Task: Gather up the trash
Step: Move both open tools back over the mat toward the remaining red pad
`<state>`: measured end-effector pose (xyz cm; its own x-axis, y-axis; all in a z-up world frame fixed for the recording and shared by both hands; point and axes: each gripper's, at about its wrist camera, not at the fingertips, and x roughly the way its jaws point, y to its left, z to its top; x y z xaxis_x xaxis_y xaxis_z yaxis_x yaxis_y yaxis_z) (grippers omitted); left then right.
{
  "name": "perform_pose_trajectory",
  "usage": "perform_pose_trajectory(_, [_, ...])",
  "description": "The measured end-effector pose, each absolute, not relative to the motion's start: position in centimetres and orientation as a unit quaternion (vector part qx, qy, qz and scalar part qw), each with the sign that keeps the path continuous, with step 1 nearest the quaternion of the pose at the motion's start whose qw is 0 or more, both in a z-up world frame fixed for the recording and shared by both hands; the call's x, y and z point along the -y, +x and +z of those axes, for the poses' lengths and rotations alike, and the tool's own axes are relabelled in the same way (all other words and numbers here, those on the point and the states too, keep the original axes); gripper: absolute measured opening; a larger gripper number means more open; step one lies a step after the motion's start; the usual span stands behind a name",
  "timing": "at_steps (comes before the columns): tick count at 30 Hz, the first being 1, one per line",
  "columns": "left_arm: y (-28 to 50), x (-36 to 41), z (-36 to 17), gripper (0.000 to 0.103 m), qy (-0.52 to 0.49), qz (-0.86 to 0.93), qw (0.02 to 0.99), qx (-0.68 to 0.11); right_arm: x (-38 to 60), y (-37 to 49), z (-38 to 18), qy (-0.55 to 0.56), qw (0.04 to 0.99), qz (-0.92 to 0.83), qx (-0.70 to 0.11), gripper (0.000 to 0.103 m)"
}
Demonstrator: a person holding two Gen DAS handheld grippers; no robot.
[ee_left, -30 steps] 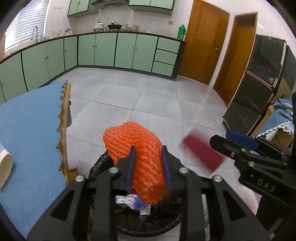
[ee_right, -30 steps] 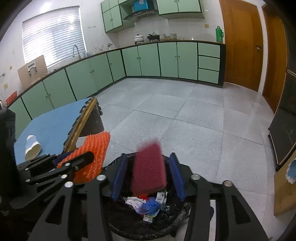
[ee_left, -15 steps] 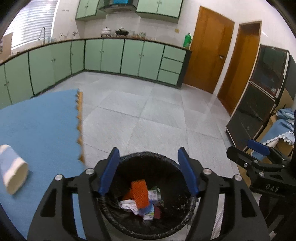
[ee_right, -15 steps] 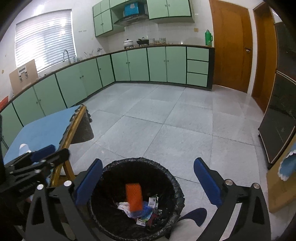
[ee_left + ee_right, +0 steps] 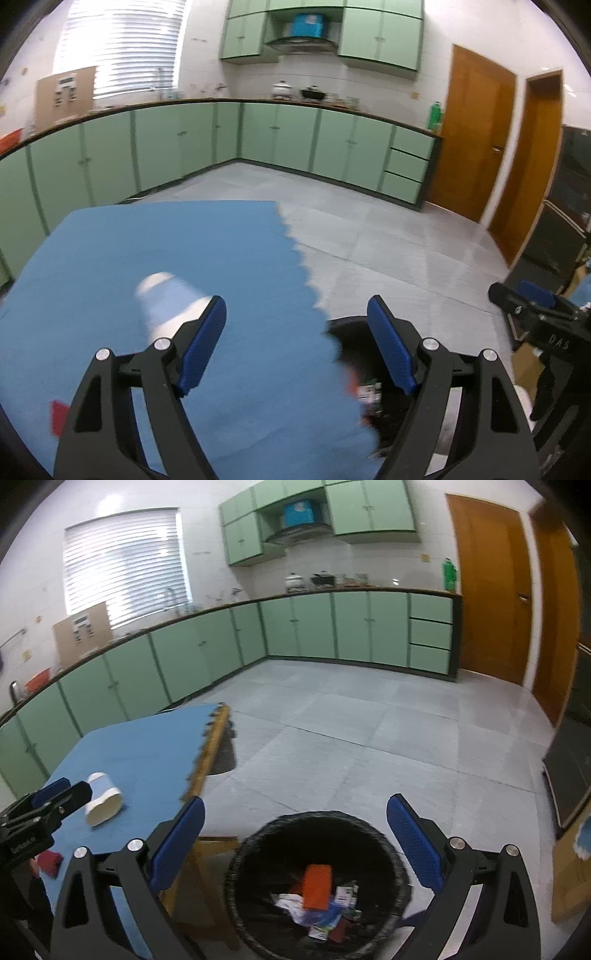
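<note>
Grey floor tiles carry a black-lined trash bin [image 5: 317, 882] beside a table covered in blue cloth [image 5: 155, 258]. Nearest the right wrist camera, the right gripper [image 5: 295, 845] stands spread wide above the bin with nothing between its blue pads. Inside the bin an orange foam net [image 5: 316, 886] lies on crumpled wrappers, their print too small to read. Over the cloth, the left gripper [image 5: 295, 347] is opening, nothing between its jaws; white letters "DAS" show on the right gripper's body in the left wrist view. A white and pale blue paper cup [image 5: 101, 803] lies on its side on the cloth. Farther off, green cabinets [image 5: 314, 627] line the walls.
</note>
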<state>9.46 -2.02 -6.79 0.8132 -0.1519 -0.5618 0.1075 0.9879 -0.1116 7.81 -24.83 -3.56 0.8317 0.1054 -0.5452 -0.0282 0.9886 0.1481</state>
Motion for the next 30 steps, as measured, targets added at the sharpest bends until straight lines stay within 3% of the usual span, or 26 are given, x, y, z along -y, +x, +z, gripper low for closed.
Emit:
perform_pose_trajectory(15, [4.0, -8.2, -7.2, 0.077, -0.058, 0.039, 0.949, -0.308, 12.9, 6.3, -4.6, 0.043, 0.946, 0.146, -0.286, 0.097])
perform_pose_trajectory(30, [2.1, -14.3, -11.0, 0.077, -0.082, 0.067, 0.93, -0.353, 7.5, 5.9, -6.3, 0.013, 0.932, 0.183, -0.311, 0.097])
